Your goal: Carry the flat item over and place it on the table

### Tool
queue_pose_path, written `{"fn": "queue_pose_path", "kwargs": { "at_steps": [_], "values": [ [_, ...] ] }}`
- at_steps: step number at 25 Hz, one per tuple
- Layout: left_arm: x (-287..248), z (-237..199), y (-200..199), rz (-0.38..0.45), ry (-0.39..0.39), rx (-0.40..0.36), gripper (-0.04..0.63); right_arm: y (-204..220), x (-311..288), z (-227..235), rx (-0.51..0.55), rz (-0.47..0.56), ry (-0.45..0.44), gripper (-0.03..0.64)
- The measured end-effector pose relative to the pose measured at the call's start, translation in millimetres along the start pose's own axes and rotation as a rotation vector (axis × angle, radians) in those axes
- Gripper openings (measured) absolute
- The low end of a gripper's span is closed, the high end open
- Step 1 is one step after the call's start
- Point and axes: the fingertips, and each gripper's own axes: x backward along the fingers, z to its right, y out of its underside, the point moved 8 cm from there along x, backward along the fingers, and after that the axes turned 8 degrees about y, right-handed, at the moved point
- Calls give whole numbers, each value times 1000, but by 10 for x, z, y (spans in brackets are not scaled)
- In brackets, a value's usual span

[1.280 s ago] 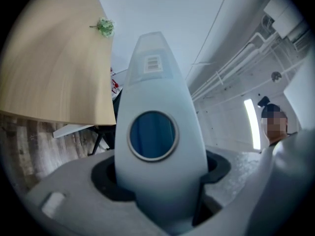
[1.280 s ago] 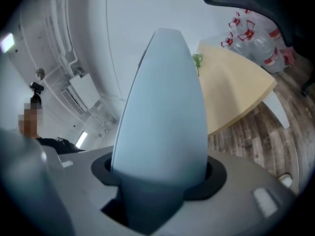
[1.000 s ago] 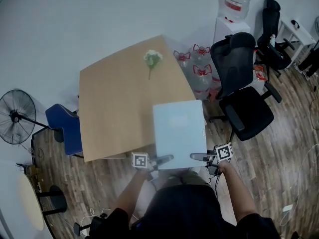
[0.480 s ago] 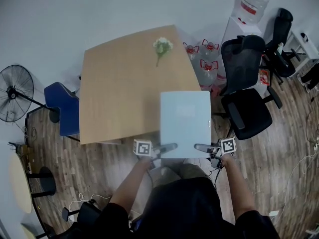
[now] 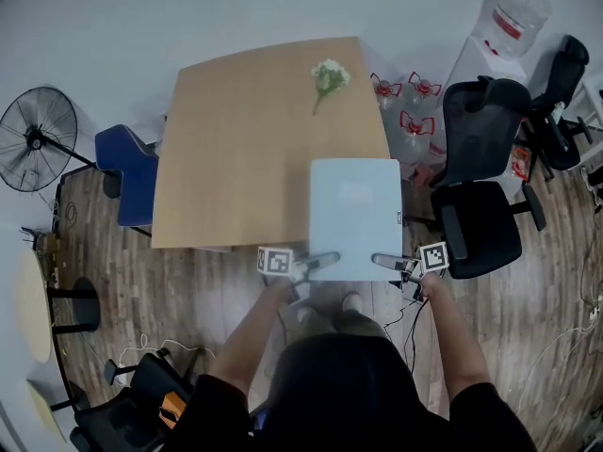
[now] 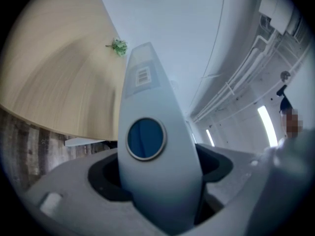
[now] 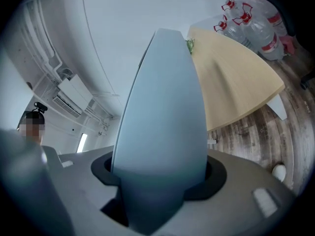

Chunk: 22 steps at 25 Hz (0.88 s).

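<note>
Head view: pale blue flat ring binder (image 5: 355,217) hovering level above near corner of light wooden table (image 5: 236,139), gripped at near edge by left gripper (image 5: 320,260), jaws just opening slightly around it, and right gripper (image 5: 383,261), clamped firmly on same edge.

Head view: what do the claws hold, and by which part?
A pale blue binder, flat. The left claw grips its near-left corner, spine side; its jaws have just opened slightly, binder between them. The right claw grips its near-right corner.

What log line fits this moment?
phase: carrying | binder: held over table corner | left fingers: on binder, just opened wider | right fingers: on binder
</note>
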Motion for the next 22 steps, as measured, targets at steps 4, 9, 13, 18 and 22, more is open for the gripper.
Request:
{"fn": "queue_pose_path", "kwargs": {
  "at_steps": [4, 9, 13, 18, 22],
  "values": [
    [-140, -266, -169, 38, -33, 17, 382, -332, -6, 307, -23, -47, -3, 296],
    [-220, -557, -377, 82, -50, 55, 385, -683, -106, 599, -60, -102, -3, 301],
    [-334, -819, -503, 94, -78, 98, 385, -916, -134, 806, -125, -141, -20, 301],
    [-348, -1070, -666, 93, -105, 131, 386, -1103, -228, 1101, -145, -144, -7, 301],
    [-346, -1271, -840, 99, -126, 151, 387, -1289, -331, 1317, -178, -154, 3, 301]
  ]
}}
